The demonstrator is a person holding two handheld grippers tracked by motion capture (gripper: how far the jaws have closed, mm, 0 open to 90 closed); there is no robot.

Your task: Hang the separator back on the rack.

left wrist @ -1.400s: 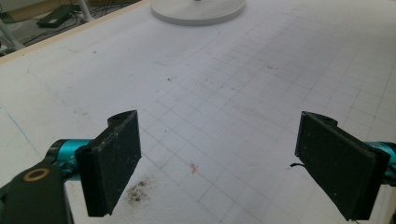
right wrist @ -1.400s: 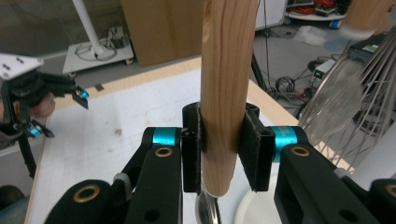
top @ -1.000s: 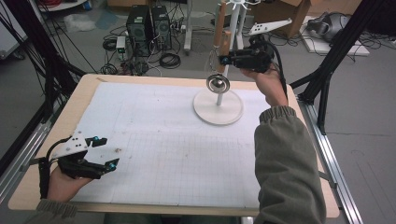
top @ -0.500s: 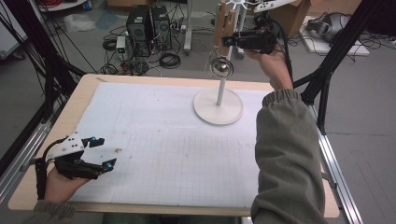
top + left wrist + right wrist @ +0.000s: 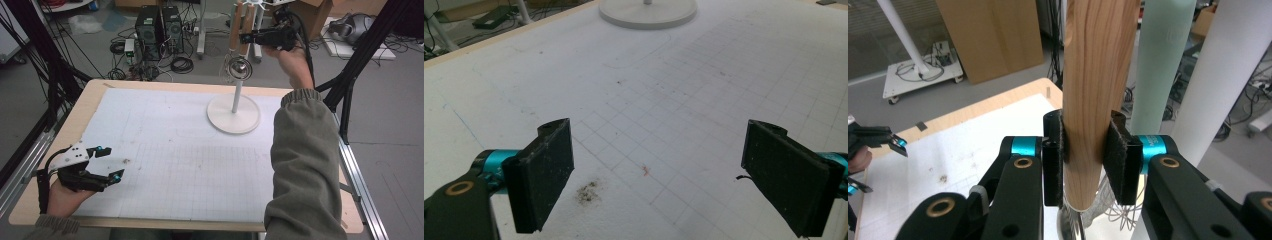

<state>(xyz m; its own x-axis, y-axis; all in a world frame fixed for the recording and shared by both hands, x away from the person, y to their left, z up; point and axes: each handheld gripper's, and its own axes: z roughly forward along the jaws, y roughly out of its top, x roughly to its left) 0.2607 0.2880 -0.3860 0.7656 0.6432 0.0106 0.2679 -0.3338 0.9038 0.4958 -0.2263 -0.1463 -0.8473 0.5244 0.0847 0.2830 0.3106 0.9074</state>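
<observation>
A whisk with a light wooden handle [image 5: 1098, 95] is held upright, clamped between the jaws of the right gripper [image 5: 1091, 165]. Its wire loops [image 5: 238, 67] (a rounded metal bulb) hang below the handle, high above the round white stand base [image 5: 233, 114], close beside the stand's thin white post [image 5: 237, 95].

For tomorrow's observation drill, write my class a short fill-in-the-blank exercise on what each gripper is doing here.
1. The right gripper is shut on a whisk's ____ handle.
2. The left gripper has its fingers ____, with nothing between them.
3. The white stand has a ____ base on the table.

Missing words: wooden; open; round
</observation>
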